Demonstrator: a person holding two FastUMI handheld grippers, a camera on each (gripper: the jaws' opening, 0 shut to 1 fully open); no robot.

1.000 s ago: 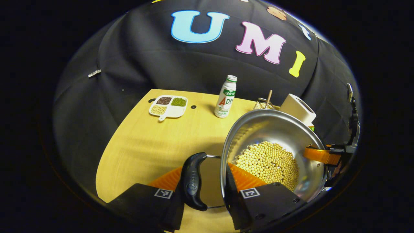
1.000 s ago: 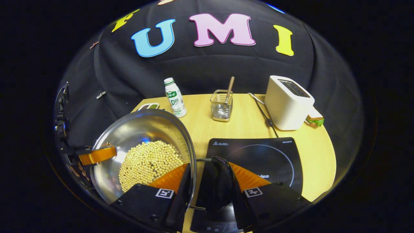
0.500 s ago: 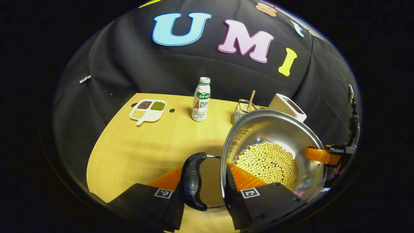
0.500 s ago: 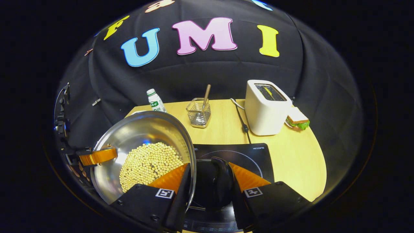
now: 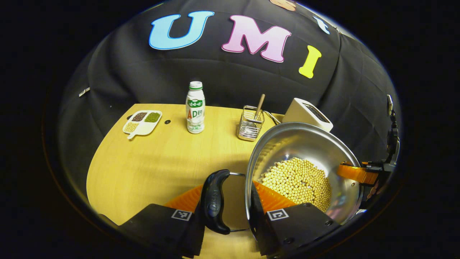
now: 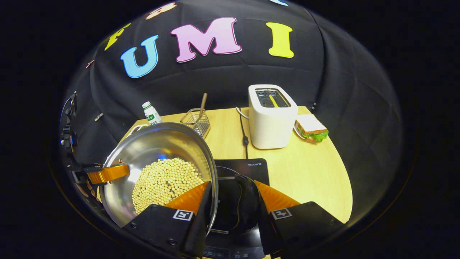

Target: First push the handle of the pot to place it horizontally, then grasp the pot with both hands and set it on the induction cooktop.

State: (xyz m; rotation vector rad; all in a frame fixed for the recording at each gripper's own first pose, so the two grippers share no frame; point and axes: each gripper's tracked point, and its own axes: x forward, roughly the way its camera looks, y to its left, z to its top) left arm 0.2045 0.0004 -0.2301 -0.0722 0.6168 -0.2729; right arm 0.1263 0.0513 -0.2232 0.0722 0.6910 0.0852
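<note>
Yellow wood of the table (image 5: 151,162) spreads under my left gripper (image 5: 230,201); its fingers straddle the pot (image 5: 305,151), one inside the rim against the beans (image 5: 298,180), one outside by the black handle (image 5: 215,201), so I have the wall pinched; in the right gripper view my right gripper (image 6: 231,203) pinches the opposite rim beside the other handle (image 6: 244,201); the pot hangs between my grippers, partly above the induction cooktop (image 6: 248,167); behind stand a toaster (image 6: 271,117), a sandwich (image 6: 311,127), a bottle (image 5: 195,108), a wire basket (image 5: 249,124) and a divided dish (image 5: 142,122).
</note>
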